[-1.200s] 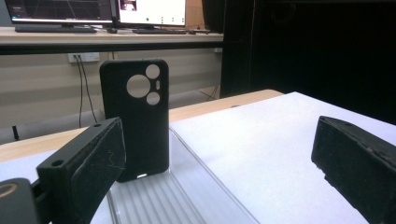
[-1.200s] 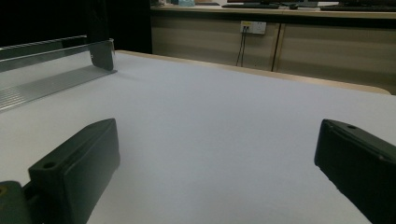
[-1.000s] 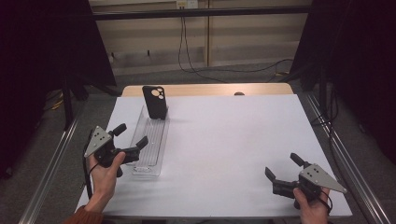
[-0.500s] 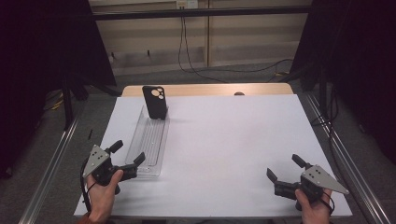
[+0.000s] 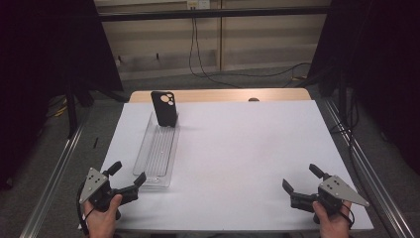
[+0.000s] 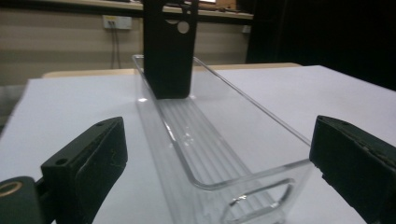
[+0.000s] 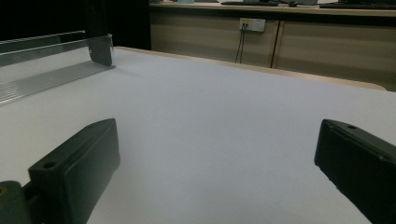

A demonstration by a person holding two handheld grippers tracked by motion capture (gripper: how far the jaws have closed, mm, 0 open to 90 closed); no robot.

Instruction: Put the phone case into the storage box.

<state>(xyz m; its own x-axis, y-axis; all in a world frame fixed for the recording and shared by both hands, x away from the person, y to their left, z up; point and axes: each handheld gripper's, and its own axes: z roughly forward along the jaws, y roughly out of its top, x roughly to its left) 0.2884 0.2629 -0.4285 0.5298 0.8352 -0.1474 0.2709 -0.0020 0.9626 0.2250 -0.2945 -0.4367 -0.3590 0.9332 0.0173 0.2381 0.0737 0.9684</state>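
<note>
No brand, label or writing can be read on anything here. At the near left corner of the white table (image 5: 237, 148), the left gripper (image 5: 130, 177) sits low in the person's left hand (image 5: 101, 220), its 2 jaws spread wide and holding nothing, though they have just been closing a little; the near end of the clear plastic tray (image 5: 156, 156) lies just beyond the jaw tips, untouched. The tray is a long, narrow trough whose long axis runs from near to far, leaning slightly right at its far end. A black phone case (image 5: 165, 108) stands upright at the tray's far end, its camera cut-outs at the top facing the person. The left gripper view looks straight down the tray (image 6: 219, 154), showing its ribbed floor, a handle slot in the near end wall and the case (image 6: 168, 46) standing inside against the far wall, details the high view leaves too small to tell. Well apart, at the near right corner, the right gripper (image 5: 303, 181) rests in the right hand (image 5: 331, 223) with its jaws also wide and empty. The right gripper view shows bare table (image 7: 233, 116) between the jaws, the tray (image 7: 42, 70) at the far left edge and a wall socket (image 7: 252, 23) with 2 cables.
</note>
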